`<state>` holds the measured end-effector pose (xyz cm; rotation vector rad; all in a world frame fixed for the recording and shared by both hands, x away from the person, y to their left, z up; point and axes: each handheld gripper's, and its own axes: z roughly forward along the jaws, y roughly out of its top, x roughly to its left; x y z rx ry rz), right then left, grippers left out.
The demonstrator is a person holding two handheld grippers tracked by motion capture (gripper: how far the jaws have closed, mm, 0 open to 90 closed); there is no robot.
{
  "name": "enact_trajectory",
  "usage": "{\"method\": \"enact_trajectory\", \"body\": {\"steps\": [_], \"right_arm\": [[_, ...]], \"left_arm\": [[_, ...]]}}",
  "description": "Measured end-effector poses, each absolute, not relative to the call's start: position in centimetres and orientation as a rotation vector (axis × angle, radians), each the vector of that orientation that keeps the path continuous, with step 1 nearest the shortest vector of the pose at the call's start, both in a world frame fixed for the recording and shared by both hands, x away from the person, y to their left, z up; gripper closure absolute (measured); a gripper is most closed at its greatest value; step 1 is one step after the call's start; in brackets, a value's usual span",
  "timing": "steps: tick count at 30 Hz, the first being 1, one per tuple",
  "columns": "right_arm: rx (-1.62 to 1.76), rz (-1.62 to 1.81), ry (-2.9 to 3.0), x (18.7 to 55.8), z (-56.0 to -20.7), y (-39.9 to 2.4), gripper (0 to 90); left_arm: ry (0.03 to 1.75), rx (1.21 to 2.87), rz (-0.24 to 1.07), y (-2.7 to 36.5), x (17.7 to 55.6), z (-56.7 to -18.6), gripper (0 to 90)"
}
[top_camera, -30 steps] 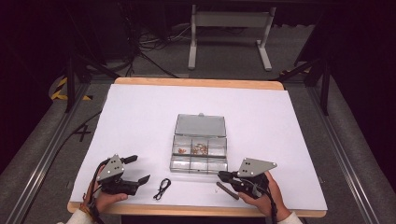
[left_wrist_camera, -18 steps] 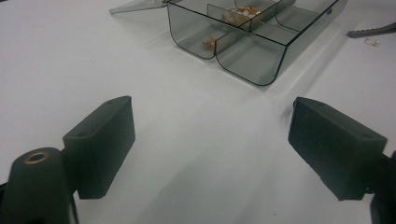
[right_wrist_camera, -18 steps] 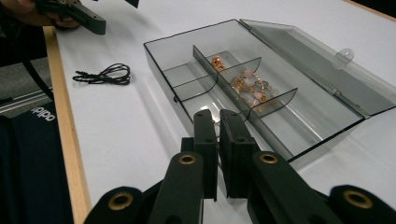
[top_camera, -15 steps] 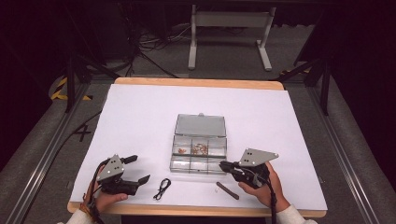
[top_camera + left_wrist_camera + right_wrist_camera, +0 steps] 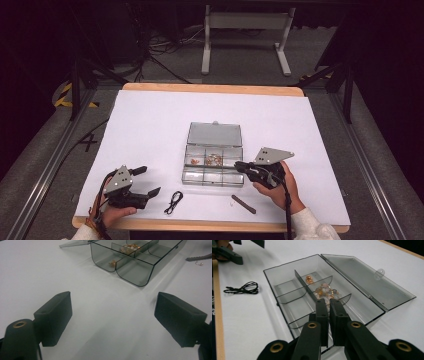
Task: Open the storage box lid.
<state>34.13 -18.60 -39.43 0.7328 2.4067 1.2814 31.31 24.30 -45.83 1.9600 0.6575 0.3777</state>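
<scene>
Already we have gold trinkets (image 5: 323, 291) lying in the open box (image 5: 214, 161) at table centre. Our right gripper (image 5: 329, 305), jaws nearly pressed together, holding nothing visible, hovers at its four o'clock corner. Our left gripper (image 5: 150, 181) waits spread at seven o'clock; black cord (image 5: 173, 201) and dark strip (image 5: 243, 204) remain outside.

1. Bright, even light falls on the white desk (image 5: 150, 125) from above; the room beyond it is dark.
2. Soft shadows lie under the left claw (image 5: 112, 322).
3. The box (image 5: 352, 275) ahead of the right claw (image 5: 329, 305) shows faint glare.
4. The high view is grainy and soft.

Clear compartment box (image 5: 214, 161), lid open, mid-table
</scene>
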Motion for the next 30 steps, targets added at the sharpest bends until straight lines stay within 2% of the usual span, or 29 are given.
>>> {"method": "enact_trajectory", "body": {"steps": [17, 30], "right_arm": [[0.823, 1.233, 2.413, 37.6, -41.1, -18.0, 86.3], [0.842, 1.168, 2.453, 38.2, -42.4, -17.4, 86.3]], "left_arm": [[0.652, 1.955, 0.381, 24.4, 31.3, -45.8, 15.6], [0.645, 1.963, 0.387, 24.4, 31.3, -45.8, 15.6]]}}
